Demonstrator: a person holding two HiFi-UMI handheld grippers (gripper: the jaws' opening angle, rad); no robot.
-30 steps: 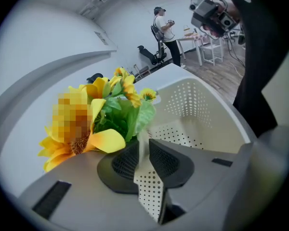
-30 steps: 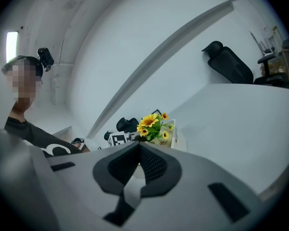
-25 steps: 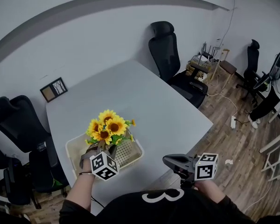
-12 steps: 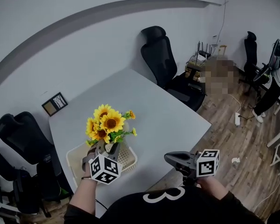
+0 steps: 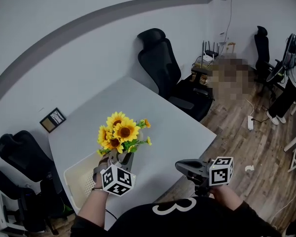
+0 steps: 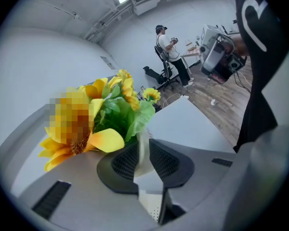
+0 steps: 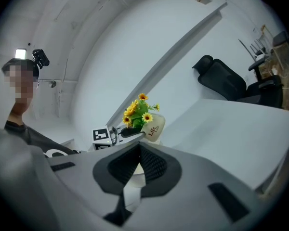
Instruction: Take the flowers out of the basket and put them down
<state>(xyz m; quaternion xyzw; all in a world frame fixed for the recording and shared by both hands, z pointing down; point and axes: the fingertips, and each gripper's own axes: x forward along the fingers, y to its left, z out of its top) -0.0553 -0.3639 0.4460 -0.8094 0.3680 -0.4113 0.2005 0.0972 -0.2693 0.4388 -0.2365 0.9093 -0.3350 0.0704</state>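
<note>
Bunch of yellow sunflowers with green leaves [image 5: 121, 131] held above cream perforated plastic basket [image 5: 81, 174]

Raised over the basket's right rim, clear of its walls, blooms facing up and away. Rooted in a small cream pot [image 7: 155, 125] with dark lettering, itself hanging above the basket. Gripped by the left gripper [image 5: 119, 157], jaws clamped on that pot, nose tilted downward just over the basket. Off to the basket's right and well apart from it, right gripper [image 5: 179, 167] pointing level, jaws together on nothing. Under the basket, pale grey worktop [image 5: 163, 117]; beyond the basket's far side, black office chair [image 5: 160, 63].
</note>
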